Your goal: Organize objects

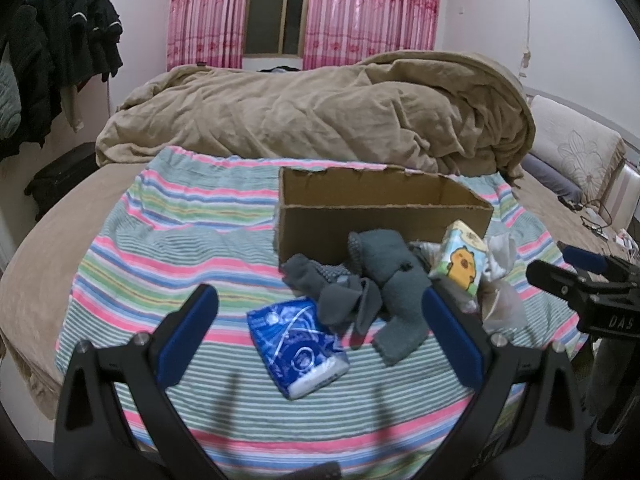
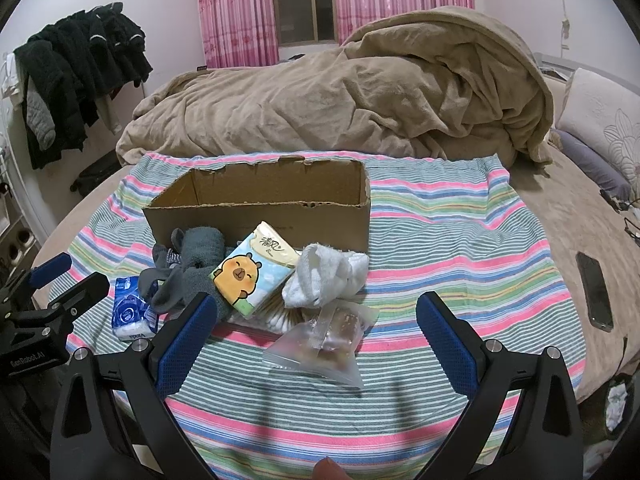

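Observation:
An open, empty cardboard box (image 1: 384, 216) (image 2: 260, 204) stands on a striped cloth (image 1: 168, 248) (image 2: 460, 240). In front of it lie grey socks (image 1: 380, 284) (image 2: 188, 264), a blue tissue pack (image 1: 298, 346) (image 2: 130, 308), a capybara tissue pack (image 1: 460, 256) (image 2: 250, 268), a white sock (image 2: 328, 272), a bag of cotton swabs (image 2: 276, 318) and a clear snack bag (image 2: 324, 344). My left gripper (image 1: 320, 300) is open and empty, just short of the blue pack and grey socks. My right gripper (image 2: 316, 308) is open and empty, near the snack bag.
The cloth lies on a round bed with a heaped tan blanket (image 1: 320, 112) (image 2: 360, 96) behind the box. A phone (image 2: 594, 290) lies on the bed at right. Pillows (image 1: 576, 140) are at far right. Dark clothes (image 2: 80, 64) hang at left.

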Available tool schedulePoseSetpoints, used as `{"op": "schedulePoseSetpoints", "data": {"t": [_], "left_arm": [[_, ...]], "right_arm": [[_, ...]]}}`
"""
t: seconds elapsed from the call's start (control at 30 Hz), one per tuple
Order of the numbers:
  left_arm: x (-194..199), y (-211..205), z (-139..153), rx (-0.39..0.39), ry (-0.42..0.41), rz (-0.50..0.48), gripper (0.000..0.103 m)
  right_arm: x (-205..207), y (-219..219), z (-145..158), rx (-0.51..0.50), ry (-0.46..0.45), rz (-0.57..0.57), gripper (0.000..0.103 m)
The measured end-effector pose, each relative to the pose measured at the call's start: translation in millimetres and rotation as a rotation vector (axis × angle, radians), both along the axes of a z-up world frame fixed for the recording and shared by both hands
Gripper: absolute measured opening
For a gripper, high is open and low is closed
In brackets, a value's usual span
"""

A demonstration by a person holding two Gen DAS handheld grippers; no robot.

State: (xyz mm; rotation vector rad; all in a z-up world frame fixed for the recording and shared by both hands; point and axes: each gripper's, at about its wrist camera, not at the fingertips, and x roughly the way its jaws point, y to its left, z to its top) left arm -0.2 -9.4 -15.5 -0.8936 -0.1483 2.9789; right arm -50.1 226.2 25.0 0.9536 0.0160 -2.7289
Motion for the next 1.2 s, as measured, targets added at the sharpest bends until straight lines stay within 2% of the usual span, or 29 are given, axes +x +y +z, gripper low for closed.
{"op": "schedulePoseSetpoints", "data": {"t": [0.6, 0.87, 1.1, 1.2], "left_arm": [[-17, -4, -20, 0.000, -0.051, 0.015, 0.102], [-32, -14, -45, 0.020, -0.132, 0.022, 0.102], [-52, -15, -82, 0.011, -0.257, 0.016, 0.102], [-53, -15, -85, -0.008, -0.238, 0.022, 0.102]], "right_arm": [[-15, 1, -16, 0.017, -0.036, -0.011, 0.102], [-28, 1, -40, 0.034, -0.106, -0.024, 0.102], [-41, 7, -68, 0.027, -0.199, -0.045, 0.101], [-43, 6, -71, 0.024, -0.208, -0.036, 0.101]]}}
